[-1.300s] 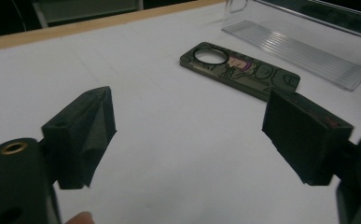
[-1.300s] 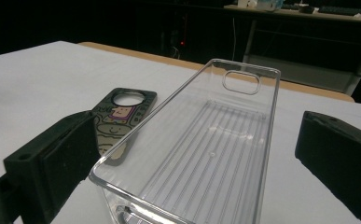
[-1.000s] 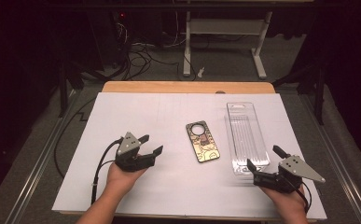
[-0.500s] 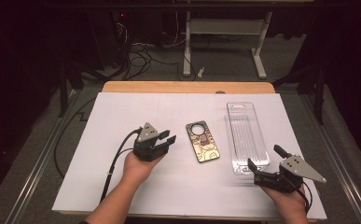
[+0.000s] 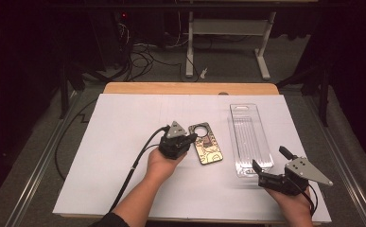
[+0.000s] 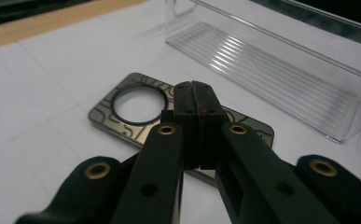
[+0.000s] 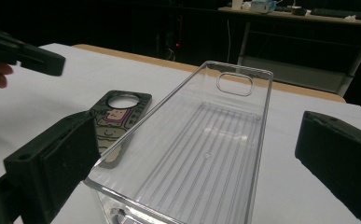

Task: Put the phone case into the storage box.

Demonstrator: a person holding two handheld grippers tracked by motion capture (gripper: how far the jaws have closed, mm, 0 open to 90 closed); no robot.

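Jaws of the left gripper [image 6: 197, 105] are pressed together with nothing between them, their tips over the near long edge of the phone case [image 6: 136, 112]; whether they touch it cannot be told. Seen from the high view, that gripper [image 5: 184, 140] sits just left of the phone case [image 5: 206, 149], held by the left hand [image 5: 162, 164]. No readable writing shows on the case; the right gripper view shows a cartoon figure printed below its round camera hole [image 7: 122, 100], a detail the left gripper view renders only as dark curved lines. Right of the case, slightly apart, lies a clear plastic tray [image 5: 249, 138] with a ribbed floor. The right gripper [image 5: 269, 165] stands wide open and empty at the tray's near end. Bare white table cover [image 5: 124, 127] stretches left of the case.
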